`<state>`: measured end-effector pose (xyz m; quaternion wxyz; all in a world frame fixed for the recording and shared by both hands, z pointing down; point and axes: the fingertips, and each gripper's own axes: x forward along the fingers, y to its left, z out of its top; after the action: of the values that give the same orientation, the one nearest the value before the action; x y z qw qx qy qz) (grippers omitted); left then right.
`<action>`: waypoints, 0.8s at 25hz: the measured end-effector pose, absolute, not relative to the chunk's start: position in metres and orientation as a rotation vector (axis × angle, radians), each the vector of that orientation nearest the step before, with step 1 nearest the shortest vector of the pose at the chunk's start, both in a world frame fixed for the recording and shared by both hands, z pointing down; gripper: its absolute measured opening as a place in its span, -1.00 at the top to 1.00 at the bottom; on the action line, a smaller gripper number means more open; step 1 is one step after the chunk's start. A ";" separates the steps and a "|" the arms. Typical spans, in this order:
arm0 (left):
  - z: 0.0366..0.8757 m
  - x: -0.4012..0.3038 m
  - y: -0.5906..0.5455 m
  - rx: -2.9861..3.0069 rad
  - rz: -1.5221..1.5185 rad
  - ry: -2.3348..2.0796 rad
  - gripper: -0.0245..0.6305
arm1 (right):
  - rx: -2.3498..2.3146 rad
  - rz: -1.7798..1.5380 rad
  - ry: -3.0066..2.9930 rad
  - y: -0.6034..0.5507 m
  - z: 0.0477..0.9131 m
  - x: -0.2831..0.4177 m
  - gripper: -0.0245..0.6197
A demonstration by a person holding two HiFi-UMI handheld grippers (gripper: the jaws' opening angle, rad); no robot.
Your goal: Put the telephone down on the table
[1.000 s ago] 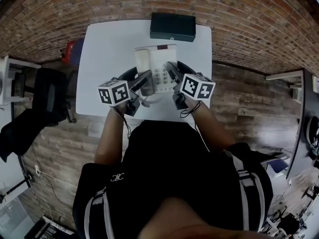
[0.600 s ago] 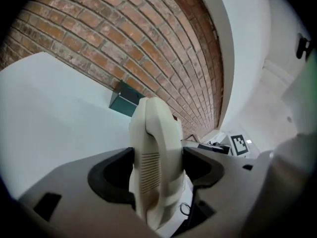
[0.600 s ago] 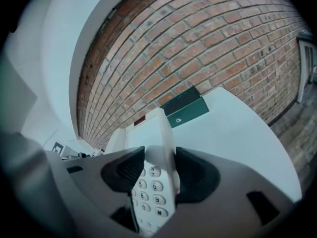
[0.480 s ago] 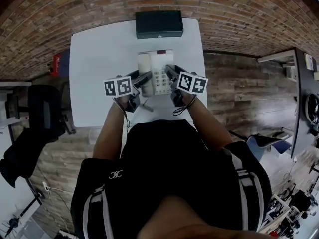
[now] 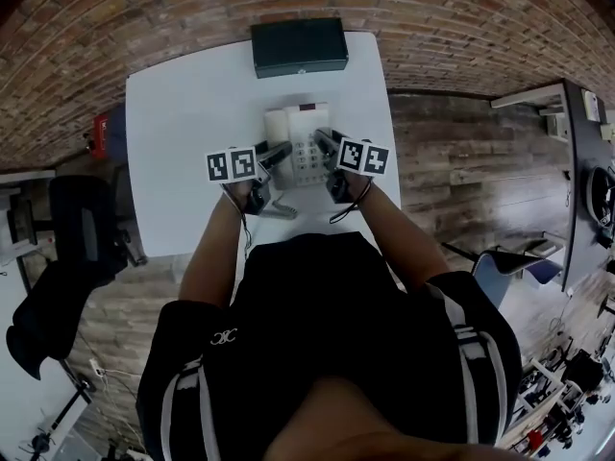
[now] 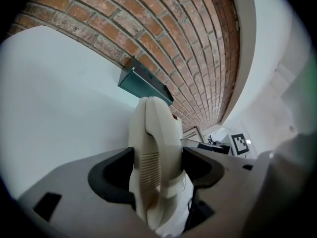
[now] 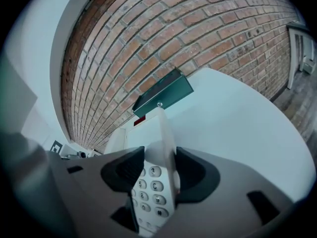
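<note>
**Head view.** One cream telephone (image 5: 300, 140), over the far middle of the white bench (image 5: 183, 113), just short of a dark box (image 5: 299, 46) by the brick wall. You held it between your left gripper (image 5: 276, 154) and right gripper (image 5: 324, 144), one on each flank. This view did not show whether its base touched the bench.

**Left gripper view.** Jaws drawn in against the handset (image 6: 148, 148) side of the telephone and clamped there, with the bench surface close below.

**Right gripper view.** Jaws closed onto the keypad (image 7: 151, 187) edge, gripping it.

**Status.** The telephone was at its place, and the lowering looked nearly done. Left for you: seat it flat, open both pairs of jaws, draw back.
</note>
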<state>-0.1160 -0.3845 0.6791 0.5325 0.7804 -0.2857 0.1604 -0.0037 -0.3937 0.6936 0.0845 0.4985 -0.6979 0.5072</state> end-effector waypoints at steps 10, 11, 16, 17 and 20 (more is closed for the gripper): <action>0.692 -0.115 -0.388 1.829 0.353 -0.674 -0.05 | 1.492 1.510 -2.079 -0.395 0.706 -0.002 0.37; 0.692 -0.115 -0.388 1.831 0.344 -0.674 -0.06 | 1.491 1.517 -2.082 -0.396 0.706 -0.002 0.36; 0.682 -0.122 -0.390 1.899 0.276 -0.773 -0.07 | 1.493 1.441 -2.135 -0.391 0.697 -0.004 0.33; 0.677 -0.126 -0.393 1.926 0.268 -0.809 -0.07 | 1.507 1.375 -2.154 -0.392 0.690 -0.003 0.32; 0.659 -0.140 -0.400 2.012 0.306 -0.924 -0.07 | 1.582 1.184 -2.205 -0.396 0.668 0.007 0.32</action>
<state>-0.1402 -0.4000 0.6586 0.4379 0.8093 -0.3716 0.1232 0.0068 -0.3961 0.6679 0.0902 0.5321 -0.7418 0.3982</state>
